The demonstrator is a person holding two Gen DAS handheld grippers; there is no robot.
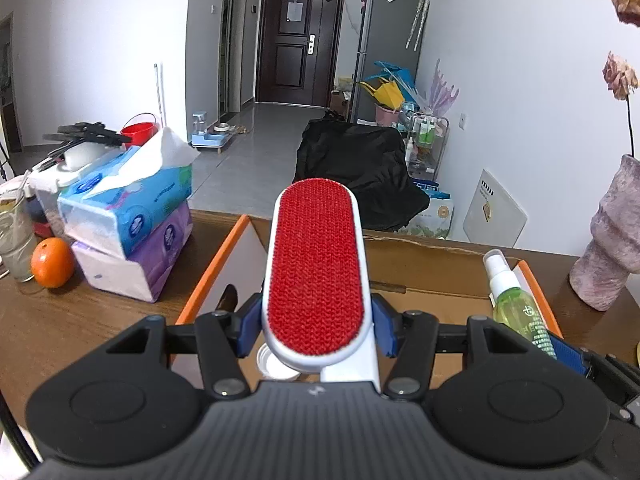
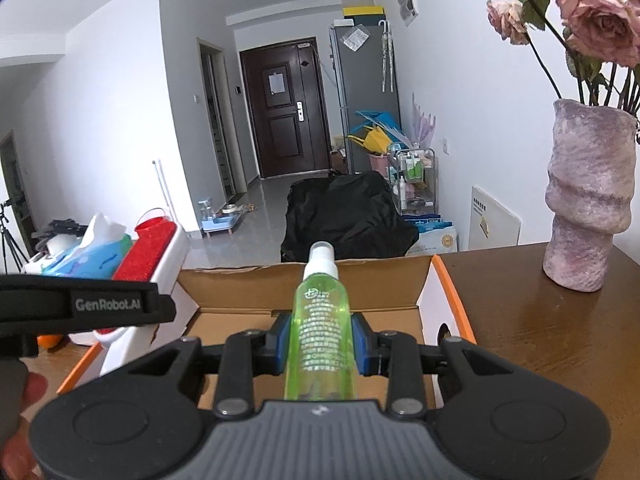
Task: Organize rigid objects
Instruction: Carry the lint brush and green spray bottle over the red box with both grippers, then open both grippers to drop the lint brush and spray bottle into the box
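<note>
The left gripper (image 1: 314,334) is clamped on a lint brush (image 1: 316,272), its blue pads pressing the white body from both sides while the red bristle face points up and forward. The brush hangs over the open cardboard box (image 1: 432,276), whose orange-edged flaps stand out to either side. Down inside the box, just under the brush's near end, a small white cap (image 1: 276,362) shows.

The right gripper (image 2: 320,346) is closed on a green spray bottle (image 2: 320,340), pads tight against its clear sides, the white nozzle aimed away from the camera. The bottle too is held above the box (image 2: 304,276), near its right wall.

From the right wrist view the brush (image 2: 148,248) appears at the left, beside the other tool's black strap (lettered GenRobot.AI).

On the wooden table (image 1: 60,320) left of the box sit two stacked tissue packs (image 1: 128,224) and an orange (image 1: 52,262). Right of the box stands a mottled purple vase (image 2: 588,200) holding faded pink roses (image 2: 600,20)
</note>
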